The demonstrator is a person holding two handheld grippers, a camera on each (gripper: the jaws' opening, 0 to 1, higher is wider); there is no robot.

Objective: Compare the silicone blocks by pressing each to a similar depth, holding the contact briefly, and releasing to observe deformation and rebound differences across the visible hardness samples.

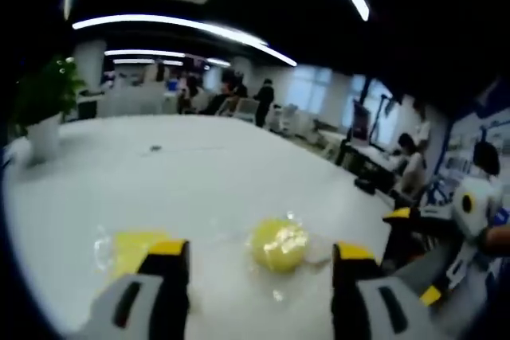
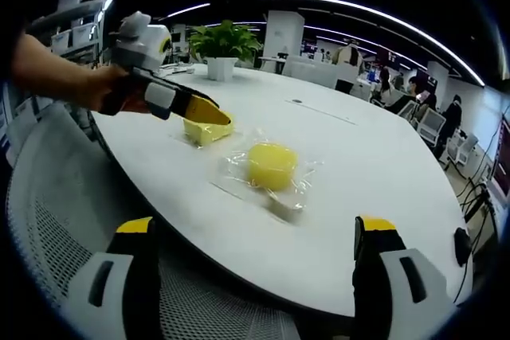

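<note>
While the left gripper [image 1: 259,272] hangs low over the white table [image 1: 183,173], its jaws stand wide apart and hold nothing. Left gripper view, taking the round yellow block [image 1: 279,244] as landmark: it lies in clear wrapping just ahead of the jaws, between them and nearer the right-hand one. The flat yellow block [image 1: 131,248], also wrapped, lies to its left, partly hidden behind the left-hand jaw. The right gripper [image 1: 414,232] shows off the table edge, right of the round block. Far beyond it stands a potted plant [image 1: 44,105]; behind that, an open office with seated people and ceiling strip lights.

Right gripper view, same landmark: the round block [image 2: 271,165] lies well ahead of the right gripper [image 2: 255,256], whose jaws are spread and empty, back over a white mesh chair [image 2: 56,220] off the table. The left gripper [image 2: 187,105], held in a person's hand [image 2: 111,89], reaches in from the left, its tips touching or just over the flat block [image 2: 205,130]; contact cannot be told. Judgement: the left gripper is nearer both samples; neither block shows a clear long axis.
</note>
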